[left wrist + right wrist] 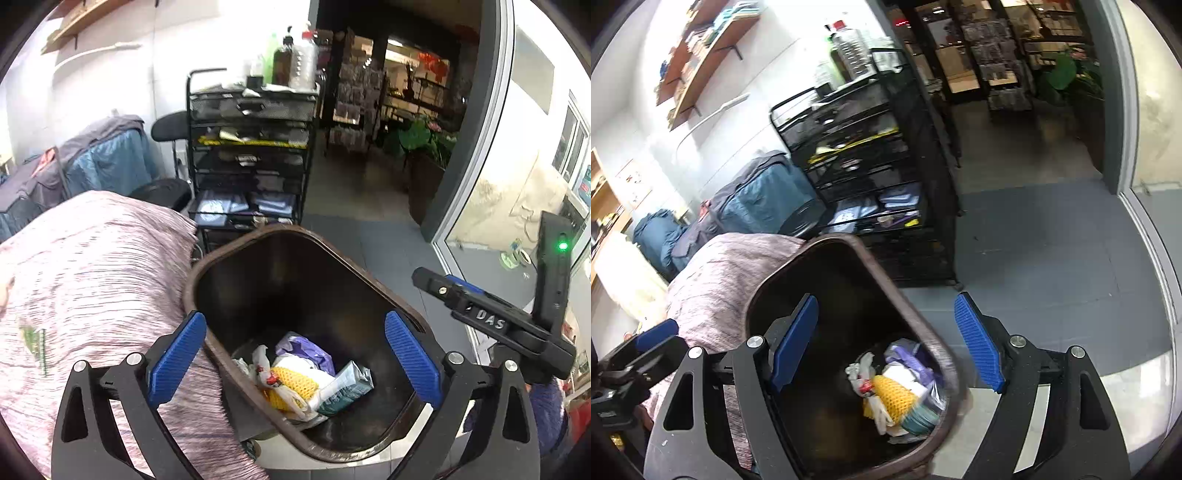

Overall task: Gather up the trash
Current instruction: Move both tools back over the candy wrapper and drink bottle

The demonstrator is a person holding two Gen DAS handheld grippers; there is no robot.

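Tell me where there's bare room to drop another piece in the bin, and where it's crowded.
Inside the brown bin, the dark floor toward its far wall is bare. The near corner is crowded: yellow mesh, purple bag, teal carton. Outside, grey floor lies bare between the black rack and the glass door frame.

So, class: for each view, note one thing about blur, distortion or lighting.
Left wrist view: fisheye bends the door frame; the bottles on the cart look smeared. Right wrist view: the bin rim is blurred near the trash; the shelves curve; the bin's inside is dark.
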